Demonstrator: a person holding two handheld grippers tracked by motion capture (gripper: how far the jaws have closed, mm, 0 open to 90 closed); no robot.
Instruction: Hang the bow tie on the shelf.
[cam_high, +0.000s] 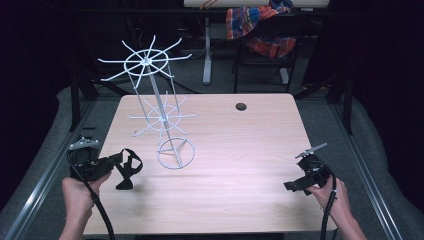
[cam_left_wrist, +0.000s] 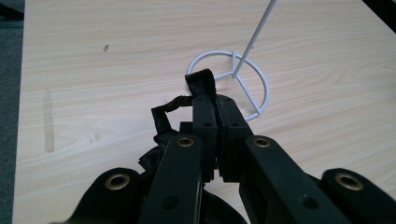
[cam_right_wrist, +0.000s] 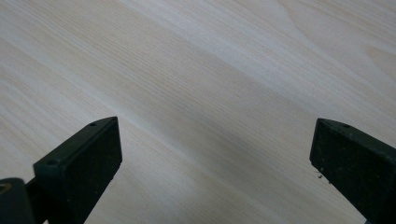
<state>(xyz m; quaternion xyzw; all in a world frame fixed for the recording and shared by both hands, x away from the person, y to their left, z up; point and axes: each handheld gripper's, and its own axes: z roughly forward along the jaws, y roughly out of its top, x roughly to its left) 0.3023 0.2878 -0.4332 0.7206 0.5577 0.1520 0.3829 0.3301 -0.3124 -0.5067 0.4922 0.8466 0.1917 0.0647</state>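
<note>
My left gripper (cam_high: 120, 167) pinches a black strap (cam_left_wrist: 173, 116), probably a hair tie; next, hook it onto the wire rack (cam_high: 150, 62). My right gripper (cam_high: 295, 185) waits spread.

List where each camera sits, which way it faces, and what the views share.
High view: above the person's side, facing forward and down on the wooden table; both hands and forearms enter from the bottom.
Left gripper view: rides the left gripper, looking along jaws shut on a black strap.
Right gripper view: rides the right gripper, jaws apart over bare tabletop.
Shared: high and left gripper views both show the white wire rack and strap.
</note>
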